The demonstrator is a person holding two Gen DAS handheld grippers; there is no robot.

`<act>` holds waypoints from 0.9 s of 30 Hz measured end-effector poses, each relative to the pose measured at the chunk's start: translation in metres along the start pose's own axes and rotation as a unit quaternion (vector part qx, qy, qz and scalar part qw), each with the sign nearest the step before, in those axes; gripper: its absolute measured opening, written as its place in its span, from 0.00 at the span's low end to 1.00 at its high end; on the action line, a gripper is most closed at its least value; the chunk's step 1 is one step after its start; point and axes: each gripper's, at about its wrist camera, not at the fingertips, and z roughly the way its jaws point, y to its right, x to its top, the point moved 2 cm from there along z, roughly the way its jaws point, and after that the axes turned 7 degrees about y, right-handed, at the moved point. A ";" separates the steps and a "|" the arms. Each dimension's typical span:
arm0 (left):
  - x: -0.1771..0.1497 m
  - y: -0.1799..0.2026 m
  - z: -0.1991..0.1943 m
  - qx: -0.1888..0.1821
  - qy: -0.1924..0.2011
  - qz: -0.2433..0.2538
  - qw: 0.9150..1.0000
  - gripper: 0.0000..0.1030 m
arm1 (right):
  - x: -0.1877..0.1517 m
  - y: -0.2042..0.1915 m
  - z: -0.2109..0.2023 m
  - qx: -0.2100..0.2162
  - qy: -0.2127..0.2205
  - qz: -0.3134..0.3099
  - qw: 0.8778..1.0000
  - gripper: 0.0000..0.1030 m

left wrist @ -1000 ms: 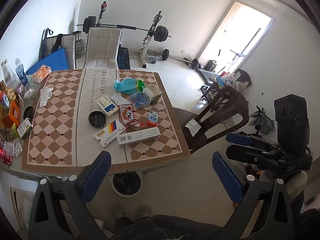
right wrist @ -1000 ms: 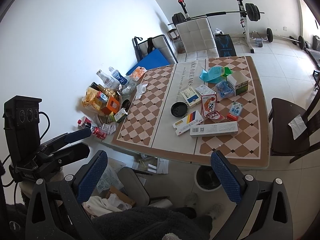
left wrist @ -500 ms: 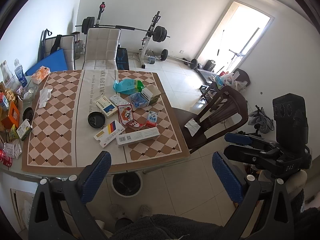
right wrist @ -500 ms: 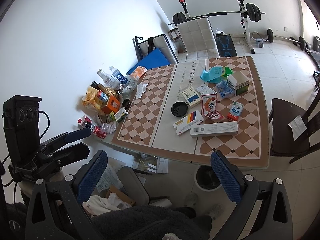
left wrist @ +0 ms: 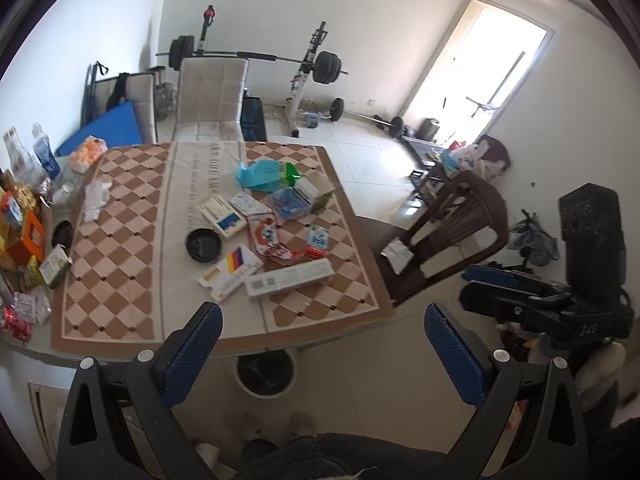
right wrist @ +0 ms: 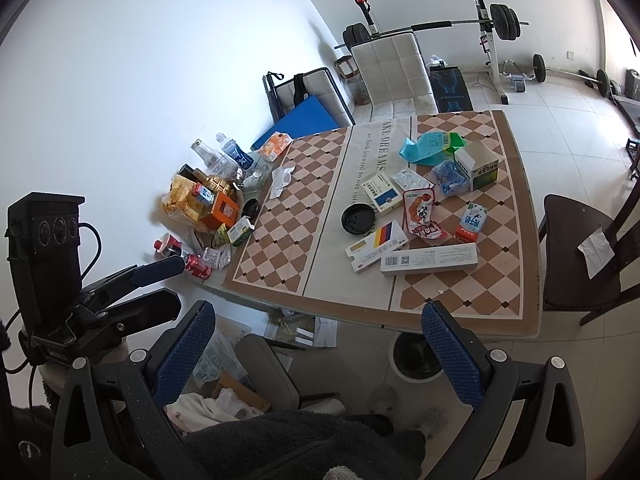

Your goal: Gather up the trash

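Trash lies on the checkered table (left wrist: 120, 264): a long white box (left wrist: 289, 280), a white box with coloured stripes (left wrist: 230, 274), a black lid (left wrist: 203, 243), a red snack wrapper (left wrist: 268, 236) and a teal bag (left wrist: 262, 174). The long white box also shows in the right wrist view (right wrist: 430, 260). A trash bin (left wrist: 265, 374) stands on the floor under the table's near edge; it also shows in the right wrist view (right wrist: 414, 358). My left gripper (left wrist: 320, 356) is open and empty, held before the table. My right gripper (right wrist: 320, 354) is open and empty too.
A dark wooden chair (left wrist: 444, 232) stands at the table's right side. A white padded chair (left wrist: 211, 96) is at the far end. Bottles, cartons and snack packs (right wrist: 208, 200) crowd the table's left edge. A weight bench (left wrist: 308, 68) stands behind.
Both grippers stay open. The left wrist view has shifted slightly, with the table sitting a little farther off and lower in frame. The right view is almost unchanged.
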 end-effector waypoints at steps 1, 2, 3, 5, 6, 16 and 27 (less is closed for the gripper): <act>0.002 0.000 0.006 0.036 0.006 0.016 0.999 1.00 | 0.000 0.002 -0.001 -0.017 0.006 0.006 1.000 1.00; 0.002 -0.002 0.019 0.083 0.013 0.040 0.996 1.00 | 0.002 0.006 0.001 -0.032 0.010 0.012 0.999 1.00; 0.002 -0.004 0.033 0.125 0.016 0.065 0.990 1.00 | 0.002 0.011 0.003 -0.053 0.014 0.020 0.998 1.00; 0.000 -0.011 0.066 0.179 0.004 0.106 0.978 1.00 | 0.004 0.025 0.011 -0.102 0.018 0.037 0.994 1.00; -0.002 -0.021 0.087 0.190 -0.008 0.121 0.974 1.00 | 0.004 0.033 0.016 -0.122 0.016 0.046 0.991 1.00; -0.047 -0.011 0.286 0.184 -0.177 0.296 0.920 1.00 | -0.015 0.180 0.132 -0.255 -0.076 0.114 0.957 1.00; -0.087 0.003 0.446 0.141 -0.326 0.386 0.851 0.76 | -0.026 0.326 0.242 -0.245 -0.200 0.132 0.939 1.00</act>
